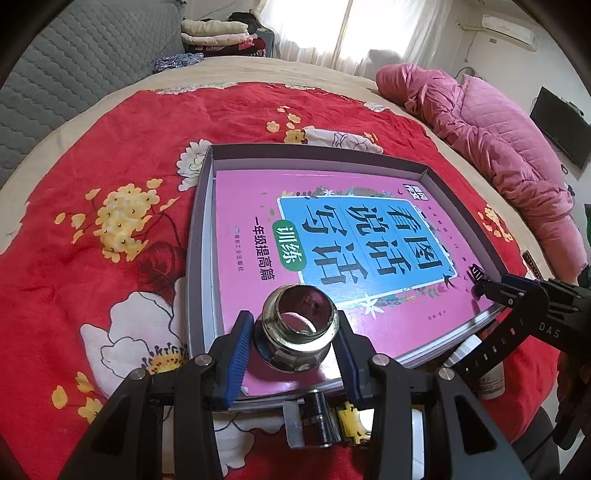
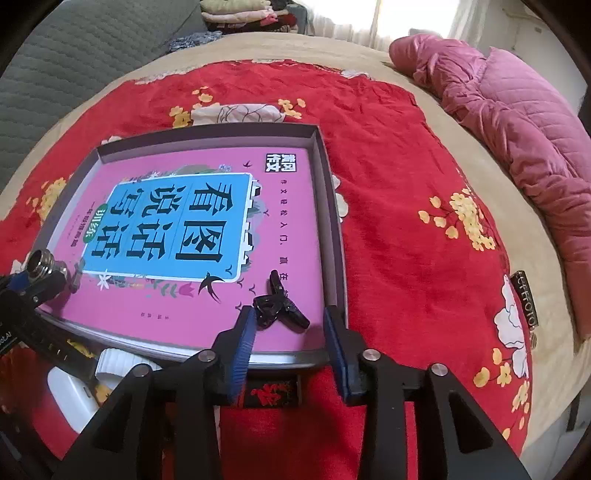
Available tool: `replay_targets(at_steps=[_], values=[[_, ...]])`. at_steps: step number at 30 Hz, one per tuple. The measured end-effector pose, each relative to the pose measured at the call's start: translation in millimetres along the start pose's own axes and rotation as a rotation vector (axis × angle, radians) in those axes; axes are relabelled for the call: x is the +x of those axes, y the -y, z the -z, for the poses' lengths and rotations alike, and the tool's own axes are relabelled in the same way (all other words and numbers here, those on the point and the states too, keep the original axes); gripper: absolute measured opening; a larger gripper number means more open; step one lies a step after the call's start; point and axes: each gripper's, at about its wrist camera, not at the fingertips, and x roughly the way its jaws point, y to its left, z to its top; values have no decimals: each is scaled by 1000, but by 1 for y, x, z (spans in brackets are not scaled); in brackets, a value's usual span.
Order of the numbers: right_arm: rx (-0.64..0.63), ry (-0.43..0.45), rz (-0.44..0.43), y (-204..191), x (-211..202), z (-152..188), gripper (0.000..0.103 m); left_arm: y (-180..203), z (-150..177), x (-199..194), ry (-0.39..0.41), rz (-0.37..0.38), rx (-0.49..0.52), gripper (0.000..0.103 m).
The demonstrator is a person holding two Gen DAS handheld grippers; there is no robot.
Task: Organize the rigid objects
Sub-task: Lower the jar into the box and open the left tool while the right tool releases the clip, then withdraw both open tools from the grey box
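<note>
Your path over the book (image 2: 192,229) lies open; a black clip (image 2: 275,304) and tray walls (image 2: 330,229) obstruct its right edge.

One pink book (image 1: 332,236), one grey tray (image 1: 197,236), one glass jar (image 1: 299,328), one black clip (image 2: 277,304), two tongs (image 1: 295,354).

Both wrist views look steeply down, close, sharing the pink book (image 1: 280,258) (image 2: 207,236).

Bright daylight from blown-out window (image 1: 332,33) at rear; soft shadows; strong fisheye edge bending, dark corners
</note>
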Motion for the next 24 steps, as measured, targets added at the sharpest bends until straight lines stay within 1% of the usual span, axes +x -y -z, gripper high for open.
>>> replay_targets(at_steps=[4, 6, 9, 14, 16, 20, 24], values=[[19, 23, -15, 2, -6, 3, 42, 1, 1, 1, -1, -10, 13, 43], [24, 45, -23, 3, -12, 5, 45, 0, 1, 0, -1, -10, 12, 43], [30, 97, -41, 3, -24, 9, 49, 0, 1, 0, -1, -16, 18, 43], [34, 181, -55, 4, -45, 16, 50, -1, 3, -4, 3, -18, 20, 43], [45, 200, -67, 5, -51, 18, 51, -3, 3, -5, 8, -26, 17, 43], [59, 209, -81, 7, -55, 23, 52, -9, 3, -10, 11, 15, -7, 43], [73, 208, -88, 9, -56, 26, 53, -11, 3, -14, 18, 28, -10, 43]])
